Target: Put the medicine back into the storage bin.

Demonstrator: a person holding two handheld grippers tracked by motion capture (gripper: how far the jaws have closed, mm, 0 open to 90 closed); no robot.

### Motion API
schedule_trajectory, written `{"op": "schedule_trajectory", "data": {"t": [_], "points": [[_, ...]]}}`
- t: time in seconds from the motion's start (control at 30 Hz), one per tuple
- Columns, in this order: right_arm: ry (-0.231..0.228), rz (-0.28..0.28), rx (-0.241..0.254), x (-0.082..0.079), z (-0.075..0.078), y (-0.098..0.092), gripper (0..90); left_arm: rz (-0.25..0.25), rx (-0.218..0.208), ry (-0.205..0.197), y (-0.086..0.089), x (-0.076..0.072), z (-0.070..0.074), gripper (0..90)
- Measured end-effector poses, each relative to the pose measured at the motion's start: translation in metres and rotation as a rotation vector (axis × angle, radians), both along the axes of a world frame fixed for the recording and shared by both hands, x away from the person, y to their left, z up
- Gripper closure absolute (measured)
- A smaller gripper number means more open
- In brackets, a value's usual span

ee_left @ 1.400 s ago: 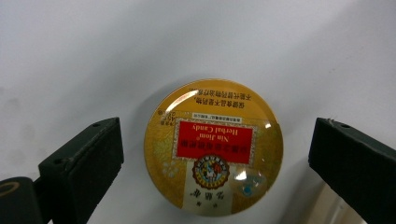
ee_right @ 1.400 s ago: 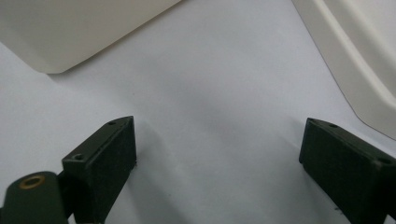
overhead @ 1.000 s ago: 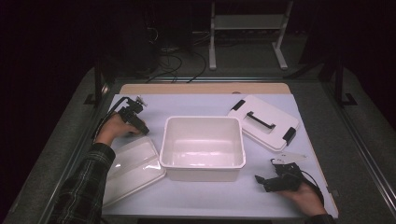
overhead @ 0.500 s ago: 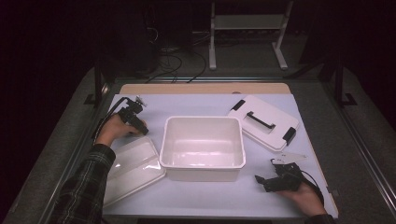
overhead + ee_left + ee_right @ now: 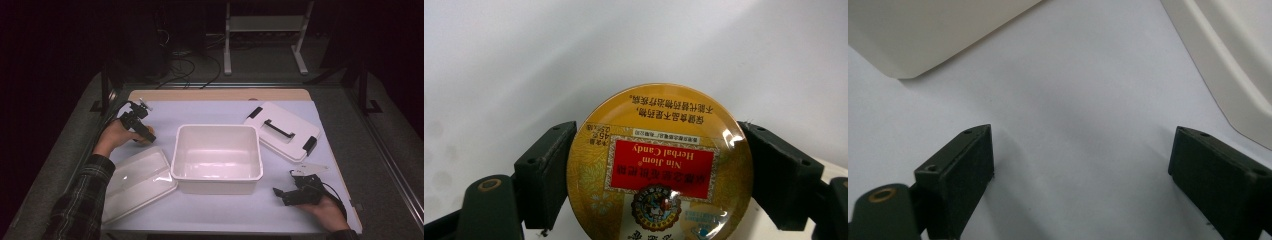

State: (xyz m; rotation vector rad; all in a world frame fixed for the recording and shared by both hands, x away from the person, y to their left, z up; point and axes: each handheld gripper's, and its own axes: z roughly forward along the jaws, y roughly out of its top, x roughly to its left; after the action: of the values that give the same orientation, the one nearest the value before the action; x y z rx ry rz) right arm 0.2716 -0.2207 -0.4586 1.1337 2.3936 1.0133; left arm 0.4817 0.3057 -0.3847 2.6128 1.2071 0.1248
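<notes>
Between the jaws of the left gripper point(image 5: 659, 200) the candy tin point(image 5: 659, 162) is clamped, not yet in the white bin point(image 5: 217, 172); the right gripper point(image 5: 1080, 175) rests wide open, empty.

The round, flat golden tin point(image 5: 659, 165) of herbal candy has a glossy lid bearing a red label with white lettering — "Nin Jiom Herbal Candy", read upside down in the left gripper view — plus rows of small black characters along its rim. It sits clamped by its edges between the two black jaws of the left gripper point(image 5: 142, 127), above the white tabletop at the table's left side.
</notes>
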Motion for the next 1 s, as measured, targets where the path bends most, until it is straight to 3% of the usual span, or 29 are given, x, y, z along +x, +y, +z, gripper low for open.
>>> {"op": "schedule_trajectory", "data": {"t": [0.27, 0.57, 1.0], "points": [[0.0, 0.0, 0.0, 0.0, 0.0, 0.0, 10.2, -0.06, -0.013, -0.013, -0.008, -0.011, 0.028, 19.4], [0.0, -0.001, 0.0, 0.0, 0.0, 0.0, 10.2, -0.137, -0.03, -0.058, -0.026, -0.025, 0.067, 19.4], [0.0, -0.002, 0.0, 0.0, 0.0, 0.0, 10.2, -0.302, -0.061, -0.128, -0.062, -0.058, 0.117, 19.4]]}}
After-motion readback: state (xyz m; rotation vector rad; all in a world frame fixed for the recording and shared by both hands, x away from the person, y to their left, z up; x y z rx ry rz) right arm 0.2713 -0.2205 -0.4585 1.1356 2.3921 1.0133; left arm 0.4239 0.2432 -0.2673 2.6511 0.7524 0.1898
